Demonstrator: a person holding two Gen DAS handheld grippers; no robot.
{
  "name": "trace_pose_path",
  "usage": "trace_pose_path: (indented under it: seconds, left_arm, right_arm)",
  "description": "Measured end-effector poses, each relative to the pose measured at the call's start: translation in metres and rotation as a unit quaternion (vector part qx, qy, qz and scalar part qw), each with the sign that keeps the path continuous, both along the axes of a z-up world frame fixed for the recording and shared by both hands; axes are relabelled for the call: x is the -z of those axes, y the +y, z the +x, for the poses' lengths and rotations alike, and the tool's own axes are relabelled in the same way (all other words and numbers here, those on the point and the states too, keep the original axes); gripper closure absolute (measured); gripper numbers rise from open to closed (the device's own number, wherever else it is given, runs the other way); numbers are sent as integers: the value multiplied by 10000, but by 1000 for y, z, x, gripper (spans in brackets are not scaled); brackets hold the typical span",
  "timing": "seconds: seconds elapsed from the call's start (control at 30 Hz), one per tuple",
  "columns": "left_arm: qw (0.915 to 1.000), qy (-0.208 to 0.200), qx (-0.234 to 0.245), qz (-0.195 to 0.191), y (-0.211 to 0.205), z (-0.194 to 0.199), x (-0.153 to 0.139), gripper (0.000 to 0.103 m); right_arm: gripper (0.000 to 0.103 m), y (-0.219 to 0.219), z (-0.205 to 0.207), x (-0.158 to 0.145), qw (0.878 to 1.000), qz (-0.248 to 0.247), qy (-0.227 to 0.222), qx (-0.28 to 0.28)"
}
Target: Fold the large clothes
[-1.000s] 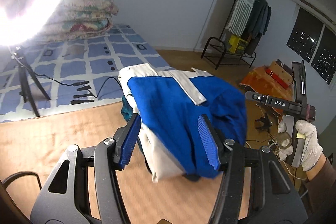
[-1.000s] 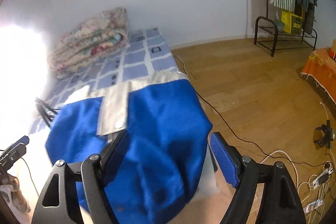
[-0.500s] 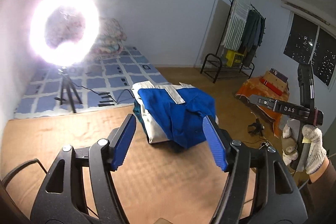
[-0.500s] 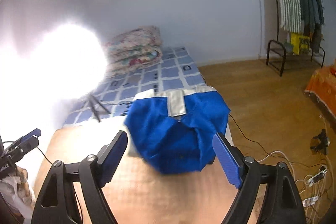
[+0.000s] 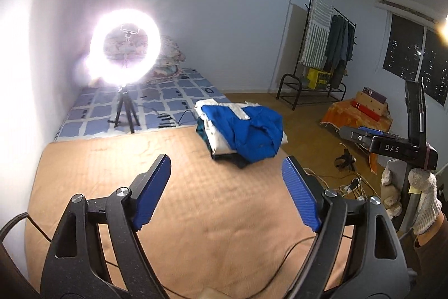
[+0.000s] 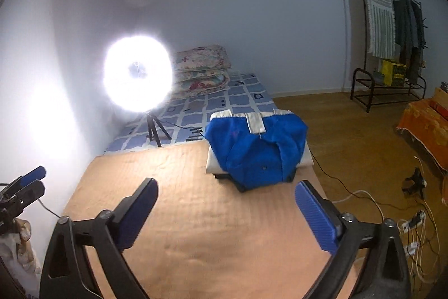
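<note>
Both hand-held grippers (image 5: 225,181) (image 6: 224,203) have drawn back from the folded garment (image 5: 246,128), jaws opening.

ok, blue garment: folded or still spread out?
Folded. The blue garment lies as a compact bundle on a stack at the far end of the tan mat, white trim on top, nothing holding it.

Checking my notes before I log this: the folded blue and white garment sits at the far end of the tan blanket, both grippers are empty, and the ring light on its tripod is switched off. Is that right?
Not quite: the ring light is switched on, glaring brightly in both wrist views. The rest stands: the folded blue and white garment lies at the far end of the tan blanket, and the left gripper and right gripper are empty, their jaws opening.
</note>
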State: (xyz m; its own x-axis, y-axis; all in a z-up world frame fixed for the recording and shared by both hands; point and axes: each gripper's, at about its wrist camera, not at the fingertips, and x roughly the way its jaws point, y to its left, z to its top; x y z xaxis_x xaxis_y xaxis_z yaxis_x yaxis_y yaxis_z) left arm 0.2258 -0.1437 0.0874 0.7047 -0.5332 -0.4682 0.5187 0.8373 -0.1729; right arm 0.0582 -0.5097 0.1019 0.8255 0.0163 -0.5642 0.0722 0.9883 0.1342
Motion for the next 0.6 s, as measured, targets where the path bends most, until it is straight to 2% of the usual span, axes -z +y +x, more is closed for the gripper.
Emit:
trace_pose_path:
  seconds: [0.37,0.5,0.6]
  left_arm:
    - [9991,113,-229,329,15,-40,42,10]
    - [9984,-23,-318,477,16,-44,50,7]
    - [9972,-96,-353,650,15,-48,54,5]
  right_arm:
    - [0,37,-45,43,9996,-201,-130,133]
    - [0,41,-46,57,9998,-83,-118,147]
    - [0,47,-47,63,9992,-273,-150,250]
